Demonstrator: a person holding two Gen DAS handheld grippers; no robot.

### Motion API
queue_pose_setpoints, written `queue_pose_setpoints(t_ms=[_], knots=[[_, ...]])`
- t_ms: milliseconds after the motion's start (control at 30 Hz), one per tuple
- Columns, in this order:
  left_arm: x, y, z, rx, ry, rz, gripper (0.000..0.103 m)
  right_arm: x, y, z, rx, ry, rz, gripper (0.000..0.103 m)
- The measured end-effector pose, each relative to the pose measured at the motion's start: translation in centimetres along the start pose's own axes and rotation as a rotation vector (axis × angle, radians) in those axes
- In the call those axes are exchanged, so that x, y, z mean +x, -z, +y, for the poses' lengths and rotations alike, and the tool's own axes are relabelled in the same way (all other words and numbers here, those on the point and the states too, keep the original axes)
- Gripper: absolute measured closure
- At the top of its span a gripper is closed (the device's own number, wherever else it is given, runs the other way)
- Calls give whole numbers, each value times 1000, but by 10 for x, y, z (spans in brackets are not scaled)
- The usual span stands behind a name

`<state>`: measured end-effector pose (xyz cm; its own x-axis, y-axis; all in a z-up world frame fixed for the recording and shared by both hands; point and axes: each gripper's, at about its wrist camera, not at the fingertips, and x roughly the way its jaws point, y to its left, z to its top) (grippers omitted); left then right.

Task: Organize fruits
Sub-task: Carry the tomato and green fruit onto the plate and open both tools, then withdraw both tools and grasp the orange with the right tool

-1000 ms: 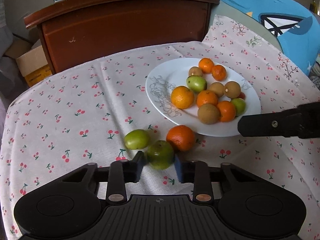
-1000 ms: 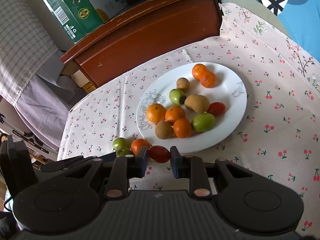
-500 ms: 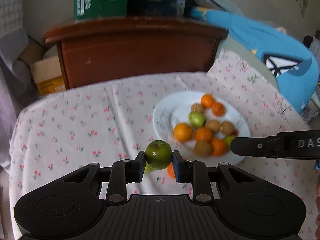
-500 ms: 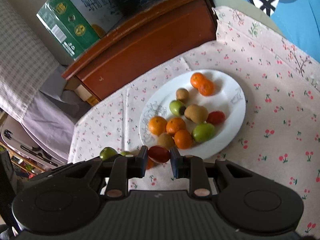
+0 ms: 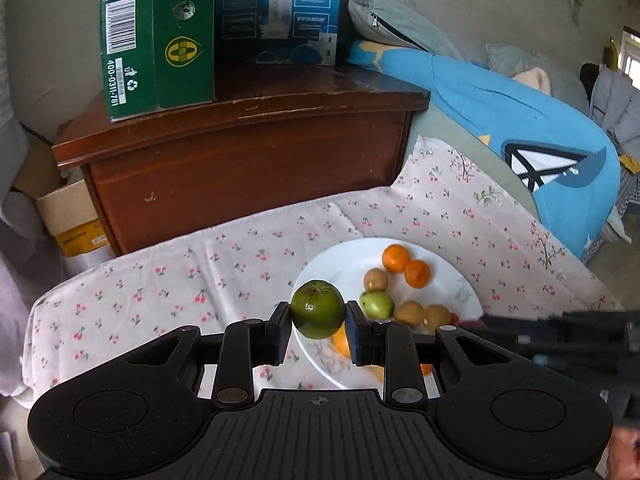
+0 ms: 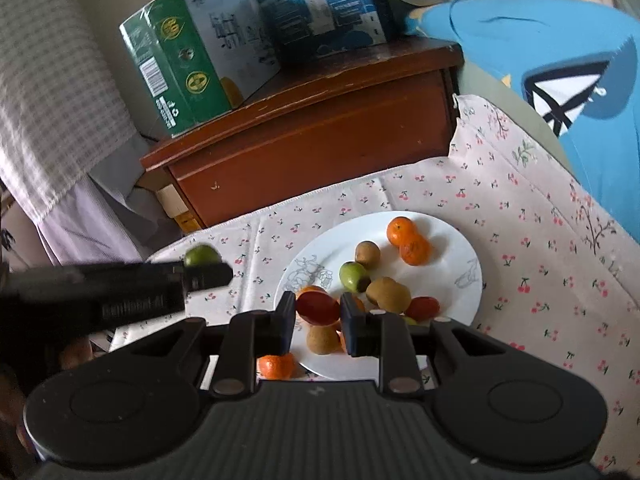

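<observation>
My left gripper (image 5: 318, 326) is shut on a dark green round fruit (image 5: 317, 309) and holds it in the air over the near left rim of the white plate (image 5: 340, 260). My right gripper (image 6: 318, 322) is shut on a red oval fruit (image 6: 317, 307) and holds it above the plate (image 6: 452, 284). The plate holds oranges, kiwis, green fruits and a red fruit. An orange (image 6: 276, 366) lies on the cloth next to the plate. The green fruit (image 6: 202, 255) also shows in the right wrist view, in the left gripper.
A cherry-print cloth (image 5: 180, 280) covers the table. A brown wooden cabinet (image 5: 248, 152) stands behind it with a green carton (image 5: 156, 36) and a blue carton (image 5: 280, 8) on top. A blue garment (image 5: 520, 120) lies at the right.
Both grippers have lifted their fruits off the cloth and risen high above the table. The left gripper's green fruit now hangs over the plate's edge.
</observation>
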<state>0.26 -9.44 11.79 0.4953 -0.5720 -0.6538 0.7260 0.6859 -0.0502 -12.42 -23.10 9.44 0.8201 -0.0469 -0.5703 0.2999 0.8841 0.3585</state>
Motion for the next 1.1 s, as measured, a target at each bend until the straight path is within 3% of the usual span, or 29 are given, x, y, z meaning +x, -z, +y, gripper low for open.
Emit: queue_pose_setpoints(t_ms=[267, 500, 800, 833, 900, 1000, 1100], knots=[[35, -8, 7, -37, 24, 55, 77, 15, -8, -11, 34, 35, 3, 79], [65, -8, 0, -30, 26, 102, 77, 38, -17, -36, 166, 73, 29, 79], [73, -9, -6, -24, 36, 113, 73, 54, -21, -72, 364, 93, 28, 76], [73, -9, -7, -24, 38, 116, 70, 54, -21, -73, 374, 92, 24, 76], [69, -11, -7, -31, 33, 109, 48, 53, -21, -73, 380, 87, 23, 75], [59, -14, -5, -45, 21, 81, 27, 51, -22, -71, 380, 73, 20, 73], [50, -17, -1, -67, 13, 71, 17, 49, -23, -68, 376, 53, 15, 65]])
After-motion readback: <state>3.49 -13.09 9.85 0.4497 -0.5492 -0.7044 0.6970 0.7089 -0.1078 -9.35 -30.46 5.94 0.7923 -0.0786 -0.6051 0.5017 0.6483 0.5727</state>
